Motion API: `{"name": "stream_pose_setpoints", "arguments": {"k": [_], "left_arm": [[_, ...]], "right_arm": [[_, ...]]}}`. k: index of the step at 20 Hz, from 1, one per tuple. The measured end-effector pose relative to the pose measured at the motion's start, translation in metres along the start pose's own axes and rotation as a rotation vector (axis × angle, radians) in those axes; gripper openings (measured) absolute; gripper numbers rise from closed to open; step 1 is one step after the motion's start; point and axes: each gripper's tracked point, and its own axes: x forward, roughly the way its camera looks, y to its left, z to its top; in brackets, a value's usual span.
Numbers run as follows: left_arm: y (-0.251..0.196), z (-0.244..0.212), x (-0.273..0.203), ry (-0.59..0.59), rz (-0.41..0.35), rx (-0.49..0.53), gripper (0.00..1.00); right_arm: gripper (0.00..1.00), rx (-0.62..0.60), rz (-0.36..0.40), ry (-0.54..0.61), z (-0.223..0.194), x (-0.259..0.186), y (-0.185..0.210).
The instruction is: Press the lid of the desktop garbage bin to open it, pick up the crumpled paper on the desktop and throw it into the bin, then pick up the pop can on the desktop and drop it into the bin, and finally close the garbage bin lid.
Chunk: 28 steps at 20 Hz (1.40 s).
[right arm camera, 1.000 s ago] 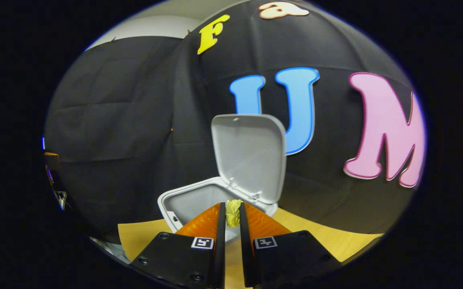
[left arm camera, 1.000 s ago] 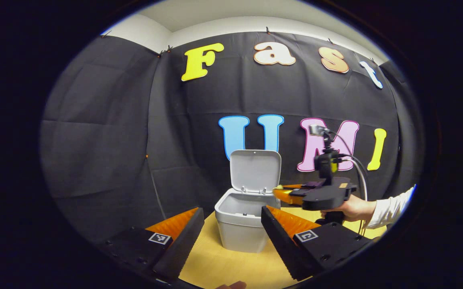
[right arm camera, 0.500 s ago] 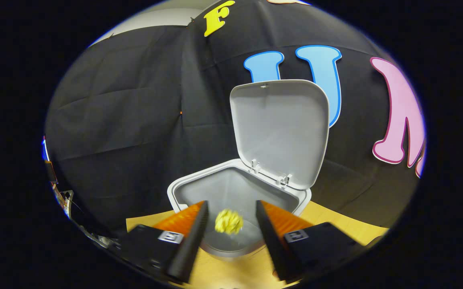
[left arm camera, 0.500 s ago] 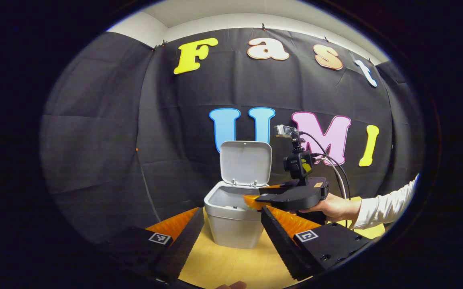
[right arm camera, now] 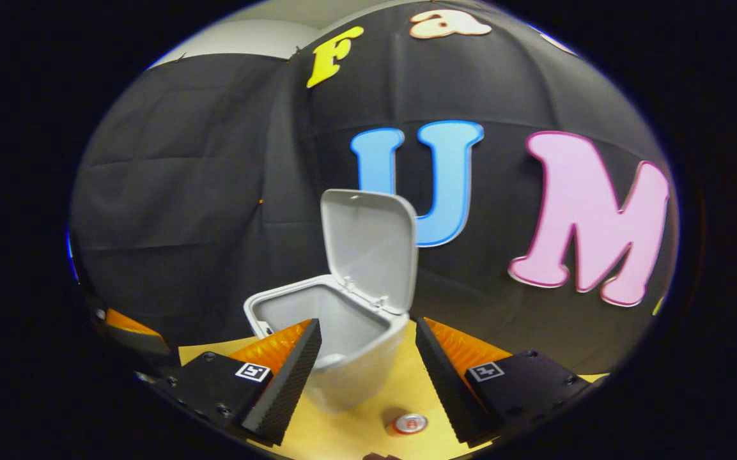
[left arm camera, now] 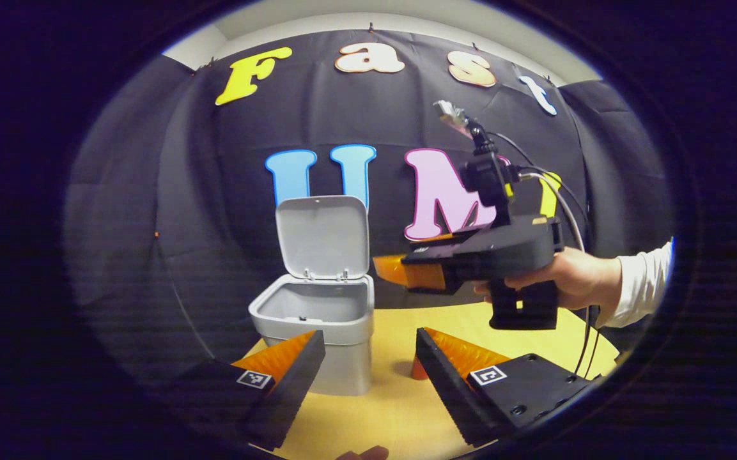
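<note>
— Two grippers, both with their fingers spread wide and nothing between them. In the left gripper view, the left gripper [left arm camera: 368,364] is low over the table [left arm camera: 394,409], and the bin [left arm camera: 312,329] stands just ahead of it, a little toward its left finger.

— And the lid?

— Its lid [left arm camera: 323,236] stands upright at the back of the bin, so the mouth is open. From this angle I cannot tell what lies at the bottom.

— Where is the other tool?

— The right gripper [left arm camera: 400,271] is up in the air ahead and to the right of the left one, held by a hand [left arm camera: 566,281] in a white sleeve [left arm camera: 640,281]. Its tips point toward the bin, beside the rim and apart from it.

— What about the can?

— In the right gripper view, the can [right arm camera: 410,423] stands upright on the table, low between the right gripper's fingers and nearer the right one. The bin sits ahead of it, partly behind the left finger. In the left gripper view a bit of the can peeks out beside the left gripper's right finger.

— The crumpled paper?

— I cannot tell where it is.
</note>
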Motion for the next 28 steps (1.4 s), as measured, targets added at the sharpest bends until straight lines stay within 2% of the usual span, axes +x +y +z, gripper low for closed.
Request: {"name": "stream_pose_setpoints", "arguments": {"k": [5,8,11,14,20,28], "left_arm": [[-0.048,-0.059,0.062,0.07,-0.1,0.031,0.97],[-0.052,-0.098,0.099,0.114,-0.056,0.088,0.96],[-0.07,-0.133,0.128,0.179,-0.088,0.118,0.97],[-0.082,-0.159,0.151,0.234,-0.112,0.111,0.97],[-0.097,-0.193,0.196,0.314,-0.117,0.131,0.97],[-0.1,-0.224,0.244,0.346,-0.095,0.186,0.97]], "right_arm": [[0.98,0.05,-0.184,-0.017,0.009,-0.083,-0.075],[0.98,0.017,-0.281,-0.031,0.009,-0.13,-0.11],[0.97,-0.069,-0.382,-0.005,-0.003,-0.163,-0.143],[0.97,-0.031,-0.418,0.008,-0.012,-0.182,-0.15],[0.97,-0.053,-0.471,0.023,-0.016,-0.208,-0.167],[0.97,-0.025,-0.502,0.062,-0.029,-0.211,-0.177]]}}
